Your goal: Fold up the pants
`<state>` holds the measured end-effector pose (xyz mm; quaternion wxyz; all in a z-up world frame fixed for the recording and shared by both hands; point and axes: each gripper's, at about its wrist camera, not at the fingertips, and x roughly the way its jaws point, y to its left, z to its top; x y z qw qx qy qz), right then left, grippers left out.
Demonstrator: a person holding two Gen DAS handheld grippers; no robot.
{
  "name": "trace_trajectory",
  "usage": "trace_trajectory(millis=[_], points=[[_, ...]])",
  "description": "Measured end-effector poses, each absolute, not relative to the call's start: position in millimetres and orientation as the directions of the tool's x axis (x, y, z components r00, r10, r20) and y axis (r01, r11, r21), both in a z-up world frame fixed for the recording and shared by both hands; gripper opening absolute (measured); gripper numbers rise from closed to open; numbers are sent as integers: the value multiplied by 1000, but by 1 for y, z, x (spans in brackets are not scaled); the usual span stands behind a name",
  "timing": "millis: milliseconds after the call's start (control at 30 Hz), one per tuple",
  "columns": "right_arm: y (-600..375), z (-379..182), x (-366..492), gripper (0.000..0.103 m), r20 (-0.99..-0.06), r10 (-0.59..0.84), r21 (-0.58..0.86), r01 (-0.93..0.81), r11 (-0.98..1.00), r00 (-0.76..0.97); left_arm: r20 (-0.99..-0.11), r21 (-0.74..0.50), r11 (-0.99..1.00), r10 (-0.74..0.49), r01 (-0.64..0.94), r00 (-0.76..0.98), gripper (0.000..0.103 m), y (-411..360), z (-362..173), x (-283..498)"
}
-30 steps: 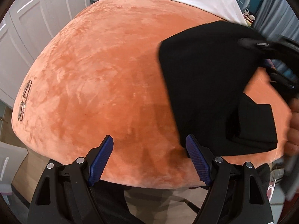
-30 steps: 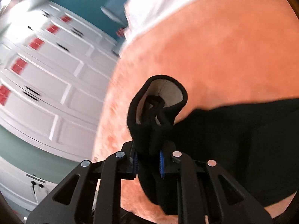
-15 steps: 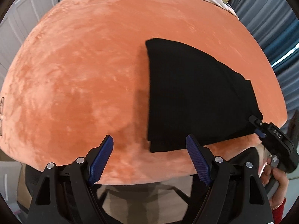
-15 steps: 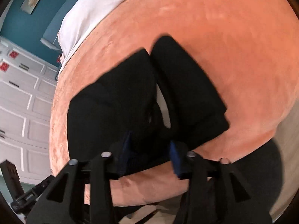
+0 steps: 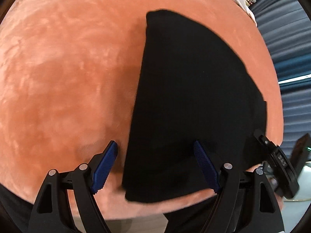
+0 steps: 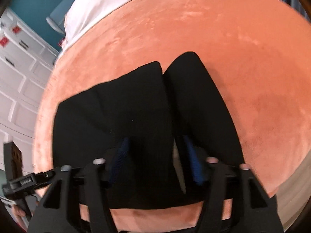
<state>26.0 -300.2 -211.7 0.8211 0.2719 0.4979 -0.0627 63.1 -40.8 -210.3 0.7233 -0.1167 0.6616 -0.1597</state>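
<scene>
Pants (image 5: 190,104) of plain black cloth lie folded on the rust-orange velvety bed cover (image 5: 64,73), near its front edge, in a flat stack whose layers show as two rounded lobes side by side in the right wrist view. A white sheet (image 6: 101,2) covers the far end of the bed.

The left tool (image 5: 155,167) hangs spread wide over the near left corner of the stack; one blue pad sits over the orange cover, the other over the black cloth, and nothing is pinched between them. The right tool (image 6: 157,161) points down into the near edge of the stack with a thick bunch of black cloth between its blue pads; its jaws are closing, but the blur leaves me unable to tell whether the pads already press on the cloth.

My reading is that a fold has just been laid down and the step in hand is taking a fresh hold for the next one. That calls for the right tool to pinch every layer at the near edge, and the left tool to drop onto its corner and close too, so both lift evenly.
</scene>
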Motion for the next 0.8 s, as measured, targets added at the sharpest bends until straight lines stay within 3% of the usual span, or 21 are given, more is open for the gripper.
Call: trace_trajectory(millis=[33, 133, 200, 267, 367, 400, 467, 500, 533, 600, 667, 733, 800], points=[[-296, -208, 29, 16, -845, 197, 402, 346, 848, 498, -922, -378, 924, -381, 49, 72, 78, -40, -211, 64], [-300, -169, 25, 15, -790, 251, 473, 296, 830, 559, -888, -450, 893, -450, 23, 99, 78, -39, -195, 64], [-311, -137, 14, 15, -764, 206, 457, 287, 842, 612, -886, -444, 895, -447, 54, 124, 86, -43, -183, 61], [-325, -131, 5, 16, -788, 107, 368, 326, 871, 607, -896, -413, 907, -420, 78, 145, 87, -47, -180, 60], [-338, -196, 16, 35, -910, 14, 181, 367, 913, 414, -913, -391, 917, -398, 81, 86, 87, -60, -199, 59], [-344, -216, 14, 39, -917, 37, 204, 387, 899, 397, -914, -398, 915, -402, 66, 64, 87, -61, -206, 60], [-356, -204, 5, 43, -875, 95, 325, 430, 843, 475, -910, -406, 913, -408, 41, 75, 87, -59, -207, 62], [-362, -193, 2, 51, -866, 71, 327, 452, 830, 495, -909, -408, 912, -409, 38, 82, 89, -58, -207, 63], [-366, -187, 0, 66, -858, 33, 313, 471, 825, 513, -906, -414, 910, -415, 35, 83, 91, -58, -208, 64], [-370, -192, 6, 79, -863, 27, 298, 464, 834, 505, -905, -416, 909, -417, 24, 86, 93, -58, -211, 65], [-371, -218, 20, 78, -899, 96, 302, 446, 843, 428, -907, -407, 913, -407, 25, 103, 93, -61, -212, 69], [-370, -239, 24, 61, -863, 241, 442, 434, 785, 444, -906, -407, 913, -409, 38, 109, 97, -65, -211, 68], [-369, -252, 24, 54, -821, 304, 538, 478, 694, 482, -904, -409, 911, -412, 47, 115, 91, -65, -212, 68]])
